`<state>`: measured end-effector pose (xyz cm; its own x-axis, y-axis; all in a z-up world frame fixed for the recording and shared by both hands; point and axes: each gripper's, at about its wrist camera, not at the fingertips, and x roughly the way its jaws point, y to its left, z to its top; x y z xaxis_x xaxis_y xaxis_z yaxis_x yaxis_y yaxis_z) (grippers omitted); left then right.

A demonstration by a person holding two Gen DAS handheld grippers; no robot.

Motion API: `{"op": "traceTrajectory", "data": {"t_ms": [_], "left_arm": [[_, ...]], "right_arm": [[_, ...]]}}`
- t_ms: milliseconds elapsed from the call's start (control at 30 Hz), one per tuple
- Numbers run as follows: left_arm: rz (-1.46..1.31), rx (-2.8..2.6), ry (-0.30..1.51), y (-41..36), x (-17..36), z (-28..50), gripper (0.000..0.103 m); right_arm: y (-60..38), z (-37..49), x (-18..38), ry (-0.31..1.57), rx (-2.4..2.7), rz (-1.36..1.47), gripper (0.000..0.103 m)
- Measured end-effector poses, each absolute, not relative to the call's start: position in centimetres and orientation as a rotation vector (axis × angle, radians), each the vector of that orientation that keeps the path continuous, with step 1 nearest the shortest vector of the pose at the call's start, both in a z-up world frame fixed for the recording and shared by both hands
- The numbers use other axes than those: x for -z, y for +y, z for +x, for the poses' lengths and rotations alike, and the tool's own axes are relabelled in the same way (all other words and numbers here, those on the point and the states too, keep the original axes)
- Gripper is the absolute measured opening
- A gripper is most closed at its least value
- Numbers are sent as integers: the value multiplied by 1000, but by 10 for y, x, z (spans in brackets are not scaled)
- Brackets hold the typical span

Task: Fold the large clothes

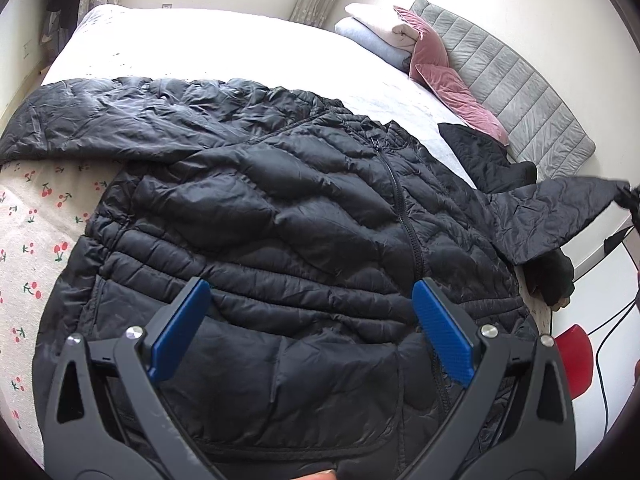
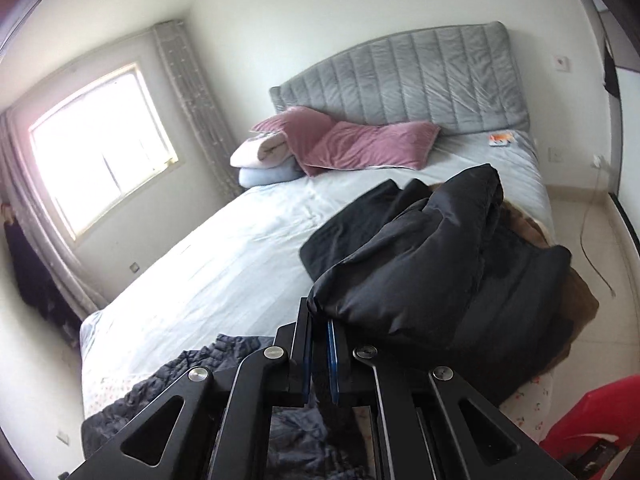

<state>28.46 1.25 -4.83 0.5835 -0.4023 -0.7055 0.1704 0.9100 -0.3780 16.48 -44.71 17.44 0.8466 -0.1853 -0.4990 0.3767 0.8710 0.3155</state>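
Observation:
A black quilted puffer jacket (image 1: 280, 208) lies front up on the bed, zipper (image 1: 404, 208) closed, one sleeve spread to the far left. My left gripper (image 1: 310, 308) is open and empty, hovering just above the jacket's lower body. The jacket's right sleeve (image 1: 560, 216) is lifted off the bed toward the right edge of the view. In the right wrist view my right gripper (image 2: 320, 316) is shut on the cuff end of that sleeve (image 2: 420, 272), which bulges up in front of the camera.
The bed has a white sheet (image 2: 224, 248) and a cherry-print cover (image 1: 36, 216) at the near end. Pink pillows (image 2: 360, 140), folded blankets (image 2: 264, 160) and a grey headboard (image 2: 400, 76) lie at the far end. More dark clothes (image 2: 540, 280) sit beside the sleeve. A red stool (image 1: 574, 364) stands by the bed.

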Motion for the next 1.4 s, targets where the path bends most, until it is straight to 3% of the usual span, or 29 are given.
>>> {"op": "traceTrajectory", "data": {"t_ms": [233,400,500,567,633,667,1067,1333,1400], "left_arm": [[-335,331,889,26,47,288,101],[-362,328,886,33,46,290,101],[-368,326,885,35,45,291,101],[-370,325,888,37,45,291,101],[-374,328,887,39,43,291,101],[-376,330,885,40,43,291,101],[-275,405,914,40,2,284,97],[-139,449,955,-14,-32,349,95],[-115,462,955,-36,-23,373,89]], "right_arm": [[-335,230,-175,542,133,289,6],[-271,269,-145,618,43,238,6],[-248,288,-116,692,-16,265,12],[-234,299,-94,765,-96,315,26],[-227,299,-82,778,-126,327,54],[-227,296,-80,767,-125,321,56],[-345,240,-50,772,67,372,56],[-396,245,-20,755,157,479,56],[-393,257,-6,759,167,495,56]]}}
